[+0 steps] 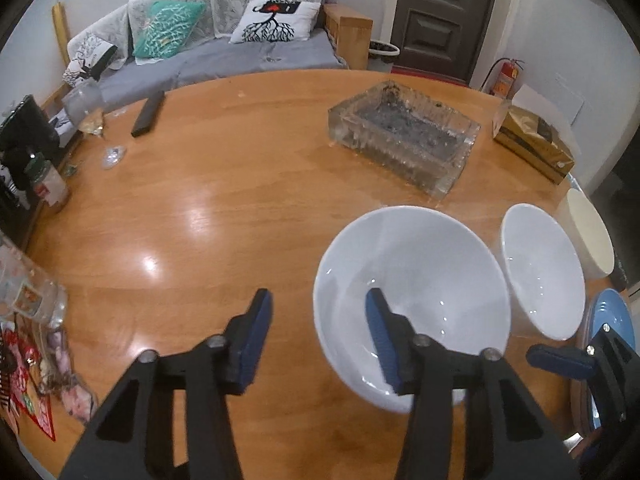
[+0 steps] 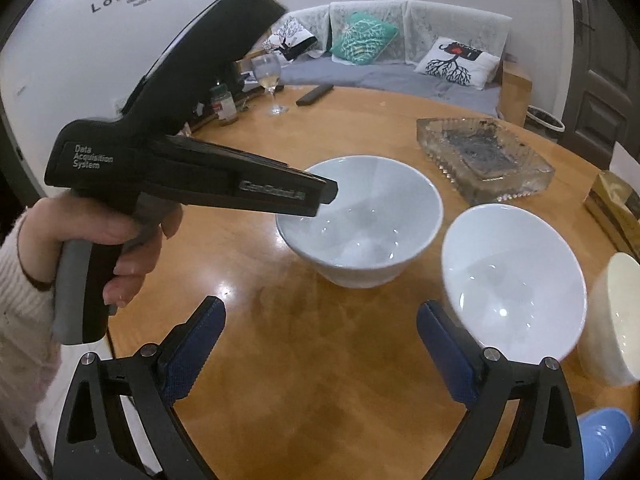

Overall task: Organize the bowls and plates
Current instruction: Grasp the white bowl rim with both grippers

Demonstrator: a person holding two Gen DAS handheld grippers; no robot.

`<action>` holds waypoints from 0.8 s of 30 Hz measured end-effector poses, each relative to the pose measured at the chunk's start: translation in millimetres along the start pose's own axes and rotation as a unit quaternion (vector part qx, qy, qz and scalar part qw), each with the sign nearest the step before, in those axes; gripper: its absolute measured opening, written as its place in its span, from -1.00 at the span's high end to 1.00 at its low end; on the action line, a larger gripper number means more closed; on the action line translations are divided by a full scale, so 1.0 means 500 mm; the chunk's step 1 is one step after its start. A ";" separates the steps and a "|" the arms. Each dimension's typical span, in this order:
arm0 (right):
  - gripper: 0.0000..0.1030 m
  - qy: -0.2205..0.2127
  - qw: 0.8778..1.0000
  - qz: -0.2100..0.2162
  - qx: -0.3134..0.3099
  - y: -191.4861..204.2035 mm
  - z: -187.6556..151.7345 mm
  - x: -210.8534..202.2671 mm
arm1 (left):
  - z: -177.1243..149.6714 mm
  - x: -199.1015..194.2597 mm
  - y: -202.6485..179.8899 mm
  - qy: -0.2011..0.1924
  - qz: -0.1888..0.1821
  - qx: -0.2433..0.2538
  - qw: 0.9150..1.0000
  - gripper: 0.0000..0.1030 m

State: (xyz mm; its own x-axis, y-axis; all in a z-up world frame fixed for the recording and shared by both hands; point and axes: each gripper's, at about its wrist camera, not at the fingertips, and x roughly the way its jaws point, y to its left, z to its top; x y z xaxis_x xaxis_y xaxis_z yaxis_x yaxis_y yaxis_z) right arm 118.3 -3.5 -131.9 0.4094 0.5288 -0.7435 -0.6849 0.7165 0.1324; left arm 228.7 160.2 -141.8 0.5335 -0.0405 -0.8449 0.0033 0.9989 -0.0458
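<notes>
The left hand-held gripper [image 1: 320, 328] is hovering over the near rim of the larger white bowl [image 1: 412, 300], its fingers spread wide: the right pad is sitting above the bowl's inside and the left pad is hanging outside, over the bare wood of the counter [image 1: 224, 208]. Nothing is being gripped. The right hand-held gripper [image 2: 320, 340] is also standing open and empty, pointing at the counter between the two white bowls, with the second white bowl [image 2: 512, 280] just beside its right finger.

The two white bowls are standing upright and close together, near the counter's edge. A cream bowl [image 2: 616, 320] is sitting just beyond the second one, and a blue plate [image 1: 612, 320] is lying at the near right, partly hidden by the right gripper. A ribbed glass tray [image 1: 404, 136] is resting further back, well apart from the bowls.

The bowls look like glazed ceramic: stiff, fairly heavy for their size, slick and breakable. The rim wall is probably the best place to pinch, one pad inside and one outside, pushed well down so the glaze is not slipping free. Nesting one bowl into the other will likely call for a slow, level lowering, since glaze on glaze is apt to chip.
</notes>
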 end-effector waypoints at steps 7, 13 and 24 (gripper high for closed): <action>-0.82 0.007 1.000 -0.006 -0.006 0.003 0.015 0.029 | 0.012 0.029 0.004 0.007 -0.013 -0.002 1.000 0.64; -0.77 -0.001 1.000 -0.020 -0.011 0.003 0.025 0.044 | 0.012 0.034 -0.001 0.004 -0.016 0.005 1.000 0.77; -0.74 0.000 0.999 -0.031 -0.010 0.003 0.046 0.062 | -0.007 0.021 0.031 -0.002 0.012 0.013 1.000 0.79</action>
State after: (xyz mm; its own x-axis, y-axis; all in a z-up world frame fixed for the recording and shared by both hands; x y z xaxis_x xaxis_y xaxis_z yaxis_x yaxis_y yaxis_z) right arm 143.8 24.8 -139.8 0.4510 0.4831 -0.7505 -0.6699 0.7389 0.0731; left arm 231.2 175.4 -153.3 0.5371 -0.0175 -0.8433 0.0133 0.9998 -0.0122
